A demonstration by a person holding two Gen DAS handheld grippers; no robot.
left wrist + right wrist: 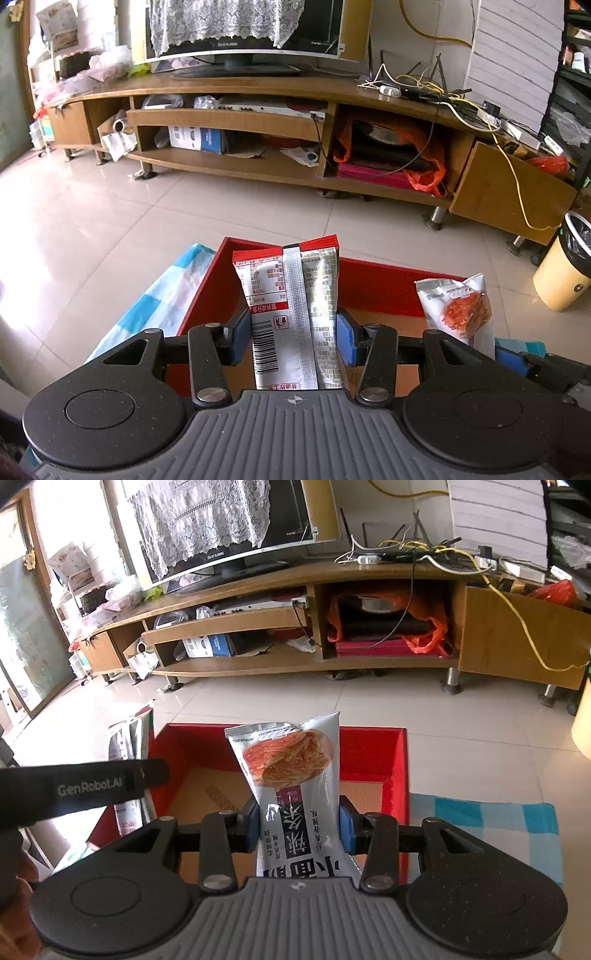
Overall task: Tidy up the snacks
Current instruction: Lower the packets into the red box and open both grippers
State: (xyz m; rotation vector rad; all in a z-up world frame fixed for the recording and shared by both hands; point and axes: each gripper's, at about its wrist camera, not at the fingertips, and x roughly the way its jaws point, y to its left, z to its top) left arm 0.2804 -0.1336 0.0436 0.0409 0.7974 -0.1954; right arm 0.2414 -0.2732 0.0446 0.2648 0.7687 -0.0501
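Across the top of both views I see the long wooden TV stand (258,88), with a TV (243,26) under a lace cover in the upper middle and a tangle of cables (424,86) toward the upper right. Pale floor tiles (147,206) fill the middle band.

Low in the frame is the red box (373,284), open at the top with a brown cardboard bottom; in my right wrist view it sits centre frame (399,760). It rests on a blue-and-white checked cloth (147,306), which shows at lower left in the left view and at lower right (491,819) in the right view. A yellow bin (561,273) stands at the right edge of the left view.

My left gripper (293,334) is clamped on a red-and-white packet (291,295), back side facing me with its barcode and printed table, held upright over the near part of the box at lower centre.

My right gripper (299,823) is clamped on a silver packet (291,775) with an orange snack picture, also upright over the box. That same silver packet shows at the right of the left view (458,306), just beside the red-and-white one, apart from it.

In the right view, the left gripper's black arm with white lettering (85,786) crosses the left side, and its packet's edge (129,749) shows just behind it.
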